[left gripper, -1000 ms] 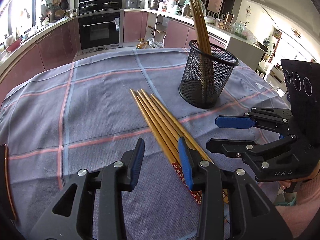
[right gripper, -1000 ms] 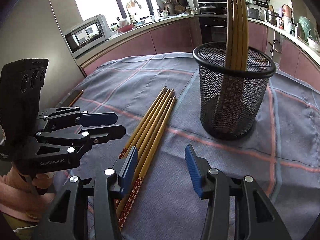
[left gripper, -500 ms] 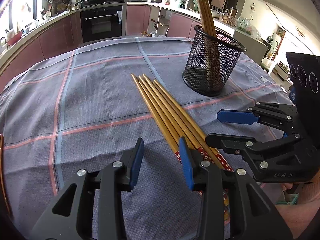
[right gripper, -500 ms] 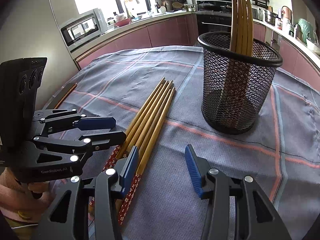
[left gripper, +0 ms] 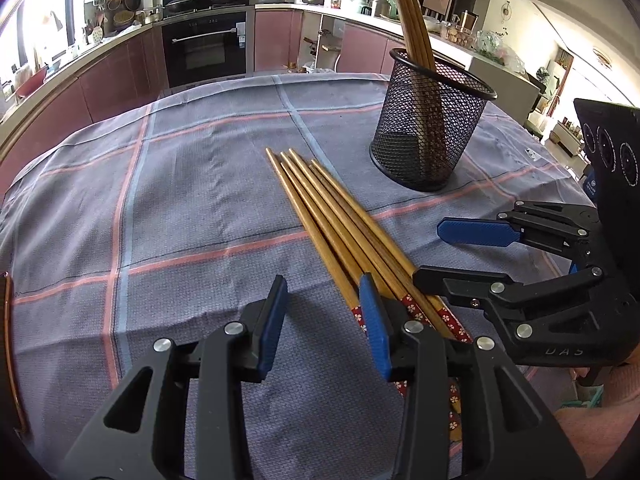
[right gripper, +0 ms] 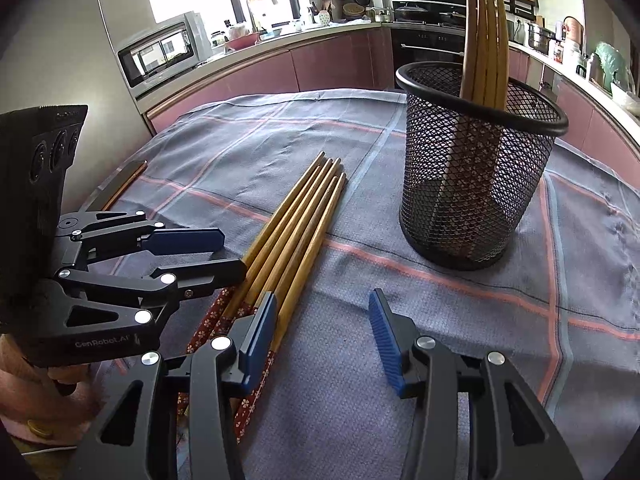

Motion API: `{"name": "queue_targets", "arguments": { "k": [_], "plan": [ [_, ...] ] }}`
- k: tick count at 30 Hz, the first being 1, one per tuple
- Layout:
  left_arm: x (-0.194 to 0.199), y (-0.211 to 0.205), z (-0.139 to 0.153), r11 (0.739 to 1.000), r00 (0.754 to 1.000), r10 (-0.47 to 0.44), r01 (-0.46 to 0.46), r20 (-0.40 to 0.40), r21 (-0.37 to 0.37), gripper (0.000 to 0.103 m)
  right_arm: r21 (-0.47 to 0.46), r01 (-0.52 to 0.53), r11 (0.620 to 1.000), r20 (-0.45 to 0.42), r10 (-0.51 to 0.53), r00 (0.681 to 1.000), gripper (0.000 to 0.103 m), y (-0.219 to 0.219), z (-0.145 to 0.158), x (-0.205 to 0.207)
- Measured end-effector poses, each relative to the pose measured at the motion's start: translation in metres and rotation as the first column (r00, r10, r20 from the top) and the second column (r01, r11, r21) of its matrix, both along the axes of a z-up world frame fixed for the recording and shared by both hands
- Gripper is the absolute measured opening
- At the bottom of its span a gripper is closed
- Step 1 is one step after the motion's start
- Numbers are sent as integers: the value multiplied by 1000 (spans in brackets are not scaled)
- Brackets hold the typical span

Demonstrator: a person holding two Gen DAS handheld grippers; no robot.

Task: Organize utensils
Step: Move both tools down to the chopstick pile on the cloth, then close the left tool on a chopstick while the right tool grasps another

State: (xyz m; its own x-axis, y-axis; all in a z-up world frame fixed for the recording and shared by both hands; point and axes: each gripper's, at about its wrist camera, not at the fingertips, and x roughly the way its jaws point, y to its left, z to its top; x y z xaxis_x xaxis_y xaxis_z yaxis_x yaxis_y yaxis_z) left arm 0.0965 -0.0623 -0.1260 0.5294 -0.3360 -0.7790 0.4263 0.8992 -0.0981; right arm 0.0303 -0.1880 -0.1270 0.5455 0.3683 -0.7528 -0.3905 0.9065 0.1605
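Several wooden chopsticks [left gripper: 336,220] [right gripper: 296,224] with red patterned ends lie bundled on the checked cloth. More chopsticks [left gripper: 412,28] [right gripper: 486,32] stand in a black mesh holder [left gripper: 428,132] [right gripper: 472,184] beyond them. My left gripper [left gripper: 323,300] [right gripper: 224,254] is open with nothing between its fingers; its right finger sits just beside the bundle's patterned ends. My right gripper [right gripper: 322,312] [left gripper: 444,256] is open too, with its left finger over the bundle's right side and bare cloth between the pads.
The blue-grey checked tablecloth [left gripper: 180,200] covers a round table whose wooden rim [left gripper: 8,360] [right gripper: 124,184] shows at the left. A pink sleeve [left gripper: 600,420] is at the lower right. Kitchen counters and an oven stand behind.
The left wrist view has shifted a little, so more of the bundle's red patterned ends show beside its right finger. In the right wrist view the holder looks slightly nearer. Both grippers stay open.
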Motion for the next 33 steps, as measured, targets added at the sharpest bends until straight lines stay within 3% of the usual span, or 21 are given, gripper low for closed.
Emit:
{"name": "queue_targets", "arguments": {
  "k": [20,26,31,33],
  "plan": [
    [12,-2,-2,999,1000,11,-11,8,42,33,-46,10,999,6,-10,1000,34,8,-1,13],
    [23,-5,-3,999,1000,23,-23,5,48,24,-48,22,999,10,-22,1000,24,11,-1,20],
    [23,-4,-3,998,999,46,-46,-1,32,12,13,38,999,-10,-37,999,10,2,-2,20],
    [22,-3,-3,998,998,57,-57,-3,24,11,34,46,998,-16,-46,999,9,-1,-2,19]
  ]
}}
